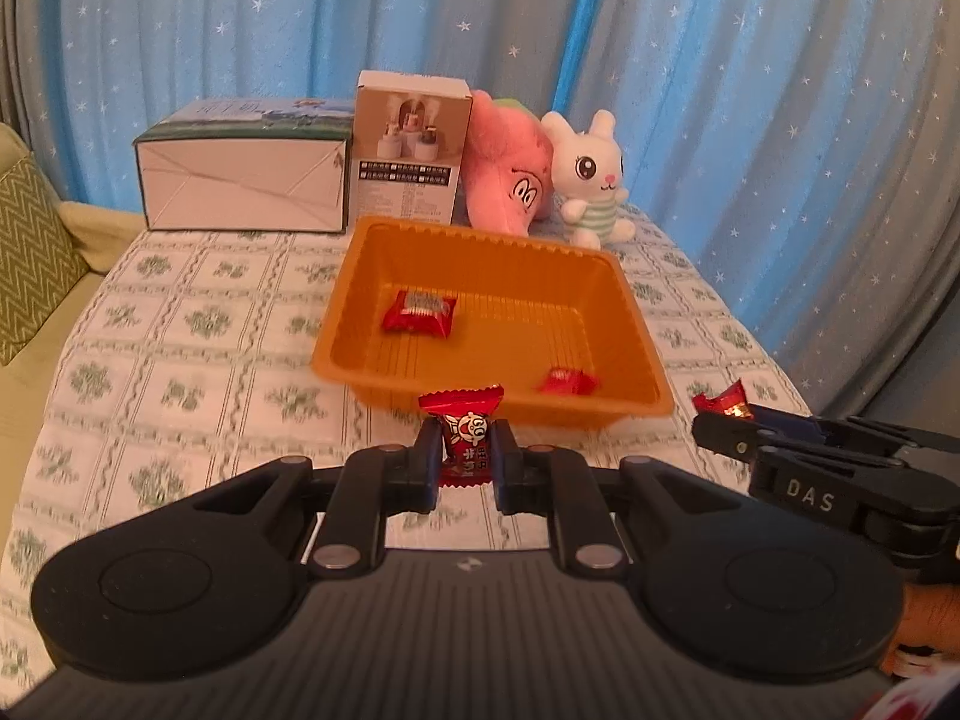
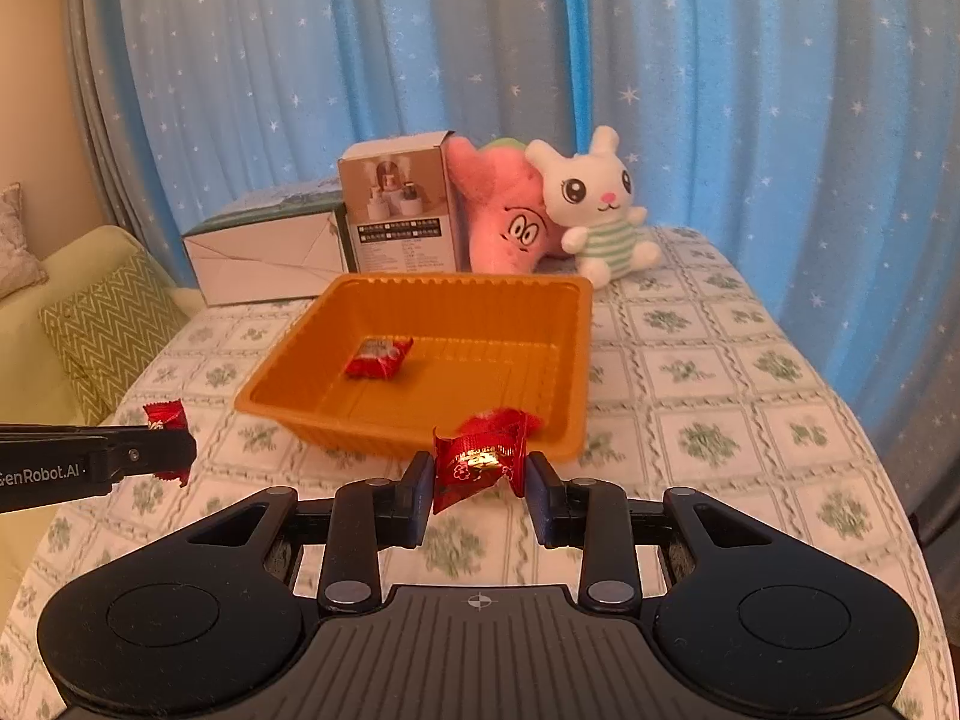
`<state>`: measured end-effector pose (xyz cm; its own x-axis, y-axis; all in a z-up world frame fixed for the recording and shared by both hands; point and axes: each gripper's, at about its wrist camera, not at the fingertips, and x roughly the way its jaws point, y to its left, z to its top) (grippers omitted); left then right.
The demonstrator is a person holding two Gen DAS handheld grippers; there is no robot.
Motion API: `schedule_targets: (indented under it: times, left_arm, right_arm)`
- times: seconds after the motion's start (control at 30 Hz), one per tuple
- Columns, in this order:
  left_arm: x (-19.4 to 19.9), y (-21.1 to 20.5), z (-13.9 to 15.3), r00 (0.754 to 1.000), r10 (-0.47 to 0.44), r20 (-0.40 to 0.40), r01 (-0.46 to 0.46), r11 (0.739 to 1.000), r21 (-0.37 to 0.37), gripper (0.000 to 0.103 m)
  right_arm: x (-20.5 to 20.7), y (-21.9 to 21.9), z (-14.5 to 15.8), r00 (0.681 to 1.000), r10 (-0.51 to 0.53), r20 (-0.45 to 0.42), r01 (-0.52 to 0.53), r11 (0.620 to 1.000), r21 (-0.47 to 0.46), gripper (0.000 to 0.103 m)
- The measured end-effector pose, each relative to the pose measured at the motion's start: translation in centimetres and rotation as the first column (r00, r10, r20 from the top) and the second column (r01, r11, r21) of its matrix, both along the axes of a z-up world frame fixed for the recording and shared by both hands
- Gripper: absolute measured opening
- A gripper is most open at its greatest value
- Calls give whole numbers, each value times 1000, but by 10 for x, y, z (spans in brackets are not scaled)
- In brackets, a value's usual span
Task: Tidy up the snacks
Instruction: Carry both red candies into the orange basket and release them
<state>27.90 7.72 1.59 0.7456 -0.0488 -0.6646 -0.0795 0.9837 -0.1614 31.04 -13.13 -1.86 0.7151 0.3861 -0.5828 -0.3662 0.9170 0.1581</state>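
An orange plastic tray (image 1: 636,336) (image 2: 282,384) sits mid-table with two red wrapped candies in it, one at its left (image 1: 420,313) (image 2: 378,357) and one near its front wall (image 1: 567,383). My left gripper (image 1: 467,450) is shut on a red candy with a cartoon face (image 1: 467,435), held upright just short of the tray's front wall. My right gripper (image 2: 480,471) is shut on a red and gold foil candy (image 2: 480,459), also just before the tray. Each gripper shows at the other view's edge, the right gripper (image 1: 729,414) and the left gripper (image 2: 174,444).
Behind the tray stand a long white box (image 1: 240,180) (image 2: 264,264), a small upright carton (image 1: 411,150) (image 2: 399,216), a pink plush (image 1: 510,174) (image 2: 504,216) and a white rabbit plush (image 1: 591,174) (image 2: 600,204). A green-patterned cloth covers the table (image 1: 180,330). Blue star curtains hang behind; a cushioned sofa (image 2: 90,330) is left.
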Motion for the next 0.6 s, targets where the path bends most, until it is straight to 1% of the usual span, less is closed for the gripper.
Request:
schedule_targets:
  times: [0.13, 0.33, 0.6]
  left_arm:
    - [32, 6, 0, 1000, -10, -3, 10, 1000, -9, 15]
    - [72, 15, -1, 1000, -9, 5, 9, 1000, -25, 14]
    - [107, 25, -13, 1000, -20, -18, 19, 999, -32, 15]
  right_arm:
    - [34, 12, -1, 1000, 1, -9, -1, 1000, 13, 33]
    - [70, 29, -5, 999, 9, -37, -8, 1000, 27, 33]
    - [106, 42, -6, 998, 14, -56, -11, 999, 44, 33]
